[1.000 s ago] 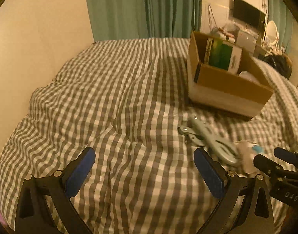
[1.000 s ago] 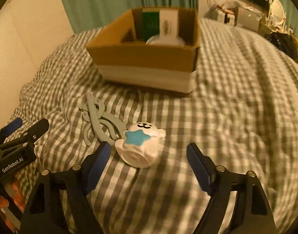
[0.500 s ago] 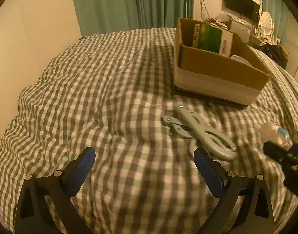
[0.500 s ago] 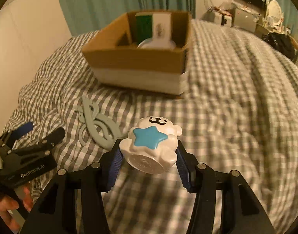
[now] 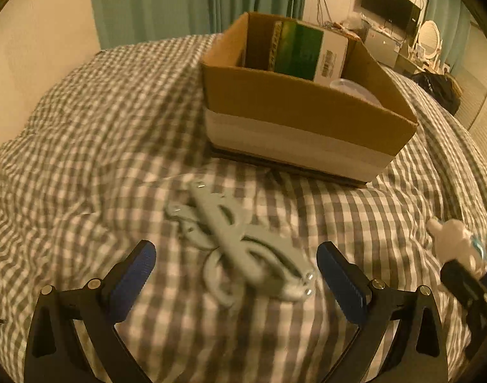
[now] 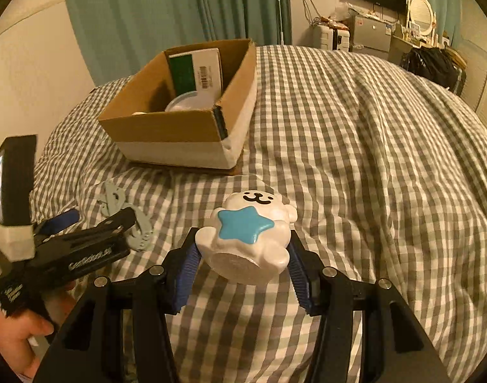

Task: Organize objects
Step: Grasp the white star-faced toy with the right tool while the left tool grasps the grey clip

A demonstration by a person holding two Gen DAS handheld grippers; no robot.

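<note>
Lower left of the right wrist view: left claw [image 6: 93, 223], spread wide and empty, hovering low over the grey plastic hanger [image 5: 240, 249], itself blurred at centre of the left wrist view on the checked bed cover [image 5: 84, 134]. Upper middle: open cardboard box [image 6: 186, 127], already holding a green-and-white carton [image 6: 195, 73] upright against its far wall and a pale round lid [image 6: 189, 105]. Centre bottom: right claw [image 6: 243, 265] clamped on the white bear toy [image 6: 249, 239], blue star up, raised off the cover and short of the box. Likely trouble: rounded glossy toy squirting out of the pads; soft bedding sinking under the flat hanger and spoiling a pinch; near box wall catching the toy on a low carry.
</note>
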